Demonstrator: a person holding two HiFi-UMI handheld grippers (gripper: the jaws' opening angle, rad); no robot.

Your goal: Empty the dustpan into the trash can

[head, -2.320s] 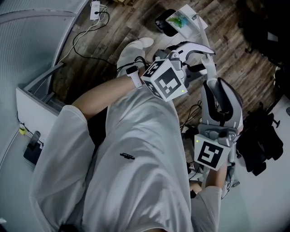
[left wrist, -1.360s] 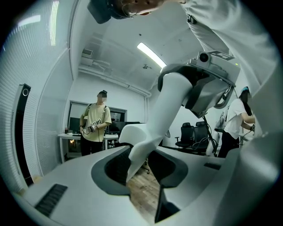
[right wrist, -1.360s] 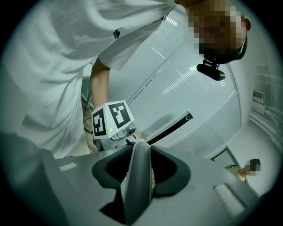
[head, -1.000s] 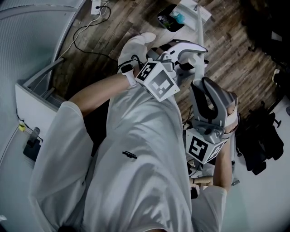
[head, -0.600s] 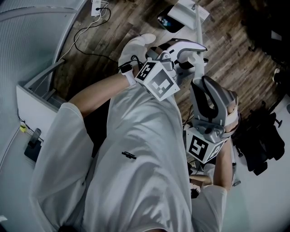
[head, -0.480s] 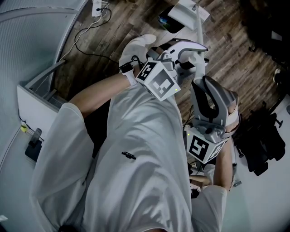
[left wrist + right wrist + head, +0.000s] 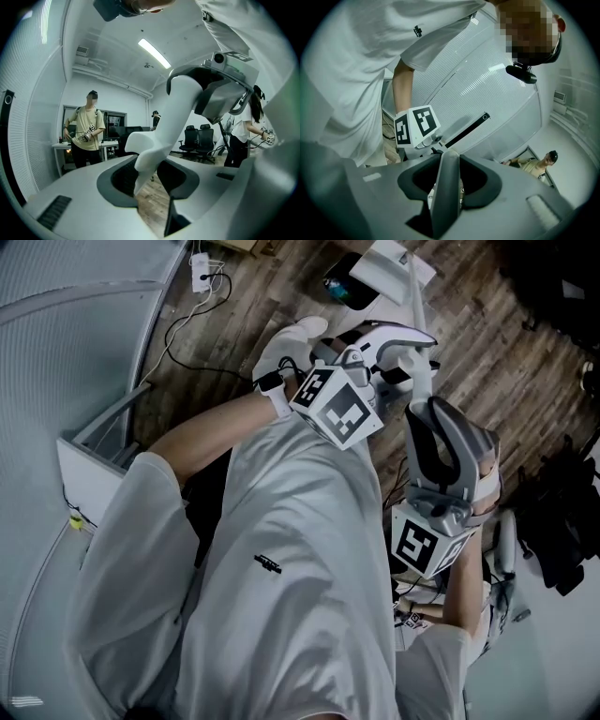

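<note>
Two grippers on one dustpan handle [image 7: 398,331]: the left gripper [image 7: 150,168] is closed on the white curved grip. The right gripper [image 7: 447,173] is clamped on the same handle, seen edge-on. The white pan [image 7: 389,257] lies far off, overlapping the right rim of the black trash can [image 7: 337,285]. A power strip [image 7: 199,263] lies far left on the wood floor [image 7: 234,324], and a black bag [image 7: 562,531] sits right. The wearer's white T-shirt [image 7: 281,568] blocks the near floor.

wood plank floor [image 7: 487,343], white walls [image 7: 117,96], ceiling strip light [image 7: 154,53], black office chairs [image 7: 199,139].
</note>
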